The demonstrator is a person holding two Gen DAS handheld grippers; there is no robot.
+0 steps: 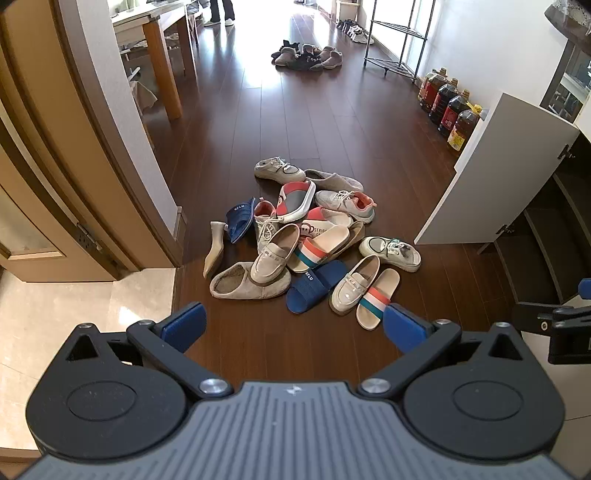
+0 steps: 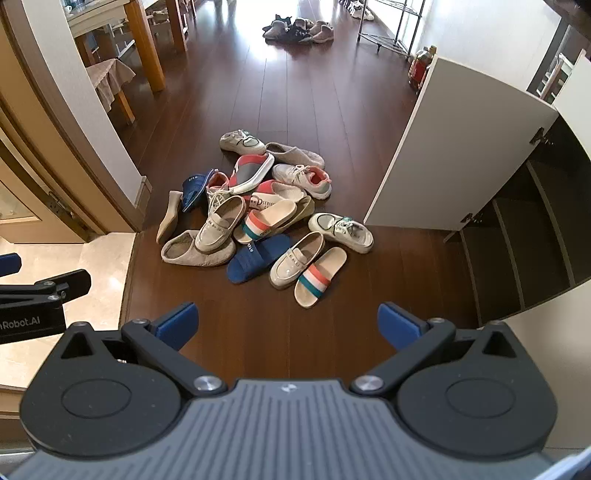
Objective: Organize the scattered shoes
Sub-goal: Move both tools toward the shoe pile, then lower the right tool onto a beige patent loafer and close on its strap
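A heap of several shoes (image 1: 306,236) lies on the dark wood floor: beige loafers (image 1: 275,254), a blue slide (image 1: 314,286), striped slides (image 1: 376,299), white sneakers (image 1: 389,253) and a grey slipper (image 1: 243,284). The right wrist view shows the same heap of shoes (image 2: 258,218), with a striped slide (image 2: 319,277) nearest. My left gripper (image 1: 293,326) hovers short of the heap, open and holding nothing. My right gripper (image 2: 286,325) is open too, nothing between its blue pads (image 2: 177,325). Each gripper's edge shows in the other's view.
An open shoe cabinet (image 2: 517,236) with dark shelves stands at the right, its white door (image 2: 454,147) swung out. A door frame (image 1: 122,147) is on the left. Oil bottles (image 1: 448,107), a metal rack (image 1: 399,40), another shoe pile (image 1: 306,55), a table (image 1: 159,44) and a person's legs (image 1: 221,11) lie farther back.
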